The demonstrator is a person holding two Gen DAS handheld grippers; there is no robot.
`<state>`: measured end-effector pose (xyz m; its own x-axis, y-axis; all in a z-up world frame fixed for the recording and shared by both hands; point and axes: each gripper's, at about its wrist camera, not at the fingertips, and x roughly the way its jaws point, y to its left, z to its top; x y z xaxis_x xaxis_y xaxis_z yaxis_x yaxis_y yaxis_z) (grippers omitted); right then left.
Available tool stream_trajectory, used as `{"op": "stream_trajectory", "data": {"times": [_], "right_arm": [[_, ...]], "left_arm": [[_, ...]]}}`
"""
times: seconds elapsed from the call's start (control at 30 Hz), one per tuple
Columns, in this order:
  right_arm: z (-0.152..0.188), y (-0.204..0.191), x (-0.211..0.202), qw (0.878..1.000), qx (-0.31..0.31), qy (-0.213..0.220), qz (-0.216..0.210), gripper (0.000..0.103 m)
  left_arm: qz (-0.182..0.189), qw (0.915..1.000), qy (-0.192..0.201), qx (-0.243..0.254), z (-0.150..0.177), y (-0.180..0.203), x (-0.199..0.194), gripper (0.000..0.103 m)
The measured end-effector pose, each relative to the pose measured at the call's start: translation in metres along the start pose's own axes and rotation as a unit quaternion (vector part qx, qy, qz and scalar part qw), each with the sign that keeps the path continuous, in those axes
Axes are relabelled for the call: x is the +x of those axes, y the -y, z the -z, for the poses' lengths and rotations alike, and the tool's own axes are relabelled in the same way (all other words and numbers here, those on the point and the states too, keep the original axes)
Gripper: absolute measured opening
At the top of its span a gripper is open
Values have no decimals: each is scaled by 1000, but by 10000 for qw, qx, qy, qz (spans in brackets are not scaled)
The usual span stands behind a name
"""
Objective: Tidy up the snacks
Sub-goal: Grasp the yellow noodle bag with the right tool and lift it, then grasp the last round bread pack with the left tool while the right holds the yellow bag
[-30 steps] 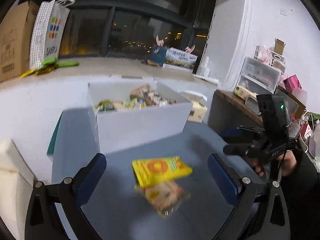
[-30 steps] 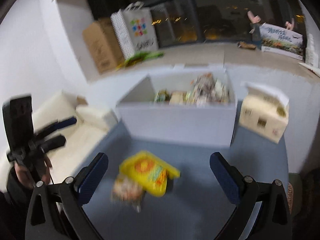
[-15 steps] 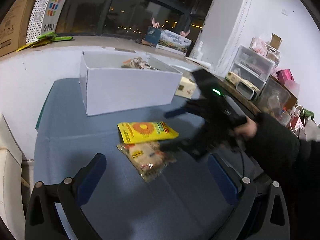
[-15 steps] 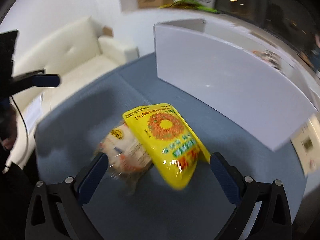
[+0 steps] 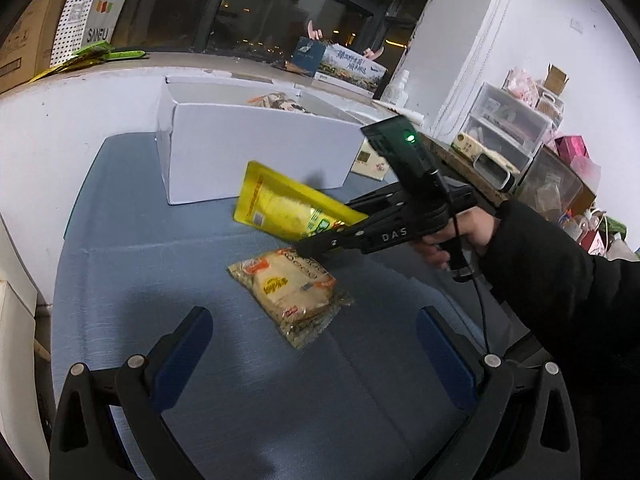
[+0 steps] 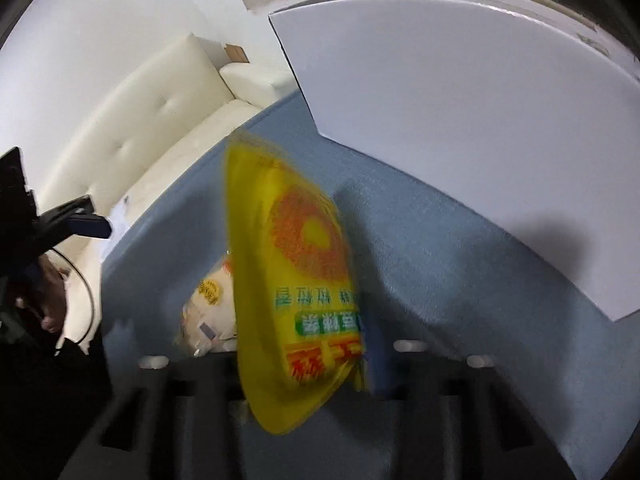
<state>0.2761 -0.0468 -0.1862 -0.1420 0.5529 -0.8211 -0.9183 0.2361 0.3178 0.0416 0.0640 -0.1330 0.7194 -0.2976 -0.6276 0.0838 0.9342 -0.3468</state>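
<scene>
Left wrist view: left gripper (image 5: 312, 354) low over the near edge of the blue bench (image 5: 132, 280), jaws wide apart, nothing between them. Clear-wrapped pale snack pack (image 5: 292, 286) flat near the middle of the bench, ahead of the open jaws. Right gripper (image 5: 320, 242) reaching in from the right side, held by a hand (image 5: 456, 236) in a black sleeve, jaws clamped on one end of the yellow snack bag (image 5: 286, 210). Bag lifted off the bench, tilted, free end pointing toward the white box (image 5: 256, 152). Box at the far edge of the bench, open on top, with some packets showing inside. Small tissue box (image 5: 370, 164) just beside the right end of the white box.

Right wrist view: yellow snack bag (image 6: 296, 276) filling the centre, blurred, orange sunflower print and green label facing the camera, lower end pinched between the jaws of the right gripper (image 6: 312, 384). Pale snack pack (image 6: 208, 312) partly hidden behind the bag, lying on the bench (image 6: 440, 260). White box (image 6: 472, 128) close ahead on the right, only its side wall in sight. Left gripper (image 6: 86, 220) at the left margin, beside a cream sofa (image 6: 132, 148).
</scene>
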Motion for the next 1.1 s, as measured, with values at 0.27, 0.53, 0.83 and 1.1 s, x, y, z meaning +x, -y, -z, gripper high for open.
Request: {"op": "stream_trajectory", "data": {"times": [0.27,0.53,0.83,1.1], "right_arm": [[33,-17,-47,9943,489,897,303,26],[77,-43,-108,9793,935,1670,664,26],[128,-65,-147,9634,1401,2172,711,26],[134,-65,-135,9613,1561,2184,610,26]], "left_arm": [[-71,9992,-330,190,-9,12,38,103],[-672,9943,-666,-483,-17,6,85,103],[-1617,9837,-783,-58,-26,14,121,88],[-1231,9914,-449,-13,-23,9,95,76]]}}
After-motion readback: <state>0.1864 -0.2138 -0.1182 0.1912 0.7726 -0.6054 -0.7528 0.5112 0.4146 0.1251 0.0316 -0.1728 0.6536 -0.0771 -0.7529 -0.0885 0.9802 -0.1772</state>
